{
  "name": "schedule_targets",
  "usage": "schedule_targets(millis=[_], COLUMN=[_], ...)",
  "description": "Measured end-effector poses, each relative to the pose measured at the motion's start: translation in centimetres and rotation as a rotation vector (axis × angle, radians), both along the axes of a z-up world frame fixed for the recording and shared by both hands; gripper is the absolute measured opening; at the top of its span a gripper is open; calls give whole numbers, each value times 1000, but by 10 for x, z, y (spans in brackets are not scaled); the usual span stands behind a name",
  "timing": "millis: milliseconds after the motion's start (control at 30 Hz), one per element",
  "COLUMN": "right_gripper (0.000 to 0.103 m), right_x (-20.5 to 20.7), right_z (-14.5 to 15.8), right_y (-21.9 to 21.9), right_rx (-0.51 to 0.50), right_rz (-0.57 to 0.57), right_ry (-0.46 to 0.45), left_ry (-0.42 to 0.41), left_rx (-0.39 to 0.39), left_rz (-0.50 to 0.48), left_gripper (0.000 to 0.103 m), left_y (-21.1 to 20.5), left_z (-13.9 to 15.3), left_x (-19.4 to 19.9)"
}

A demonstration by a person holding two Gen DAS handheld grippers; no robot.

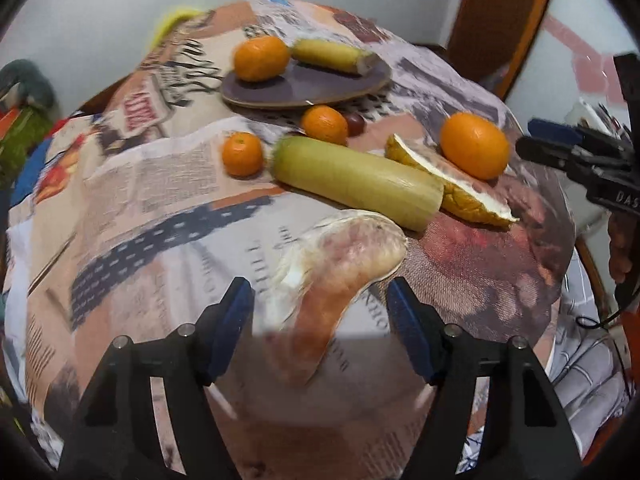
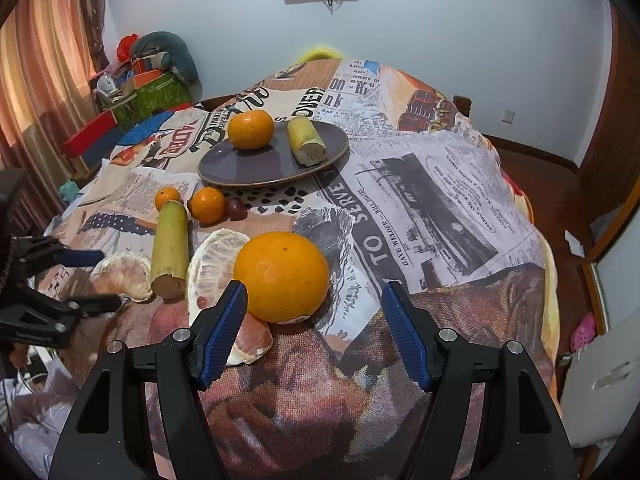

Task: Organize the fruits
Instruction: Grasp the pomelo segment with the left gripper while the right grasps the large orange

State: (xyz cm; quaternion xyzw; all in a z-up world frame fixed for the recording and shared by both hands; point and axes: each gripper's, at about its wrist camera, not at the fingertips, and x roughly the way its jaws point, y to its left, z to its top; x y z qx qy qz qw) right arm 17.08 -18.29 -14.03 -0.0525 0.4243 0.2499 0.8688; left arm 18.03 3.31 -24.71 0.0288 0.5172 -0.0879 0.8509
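Left tool [image 1: 320, 304] spread around a pomelo wedge [image 1: 340, 276]; right tool [image 2: 314, 312] spread behind the orange [image 2: 282, 276]

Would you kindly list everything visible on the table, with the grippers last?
plate: one, dark purple, far centre.
oranges: five, orange; one on plate, two small and a big one on the cloth.
sugarcane pieces: two, yellow-green; short on plate, long on cloth.
pomelo segments: two, pinkish.
grape: dark red, beside small orange.
left gripper: fingers around a segment, not touching.
right gripper: open.
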Motion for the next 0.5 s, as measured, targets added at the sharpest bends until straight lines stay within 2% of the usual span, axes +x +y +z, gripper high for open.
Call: schedule_targets(millis=[167, 300, 333, 400, 500], right_gripper=[67, 67, 67, 67, 67], right_x=[4, 10, 11, 12, 13], right_z=[-8, -14, -15, -17, -23], right_y=[7, 17, 19, 22, 27], right_rx=[14, 31, 37, 37, 34], right_rz=[5, 14, 16, 21, 26], right_ry=[37, 69, 71, 75, 86], left_ry=[-29, -47, -45, -32, -28], left_rx=[-5, -7, -14, -42, -27], left_rz=[-16, 59, 84, 138, 139], left_gripper=[74, 58, 49, 47, 47], left_y=[-2, 14, 20, 34, 34], left_z=[-6, -4, -3, -2, -3], left_x=[8, 8, 9, 11, 13])
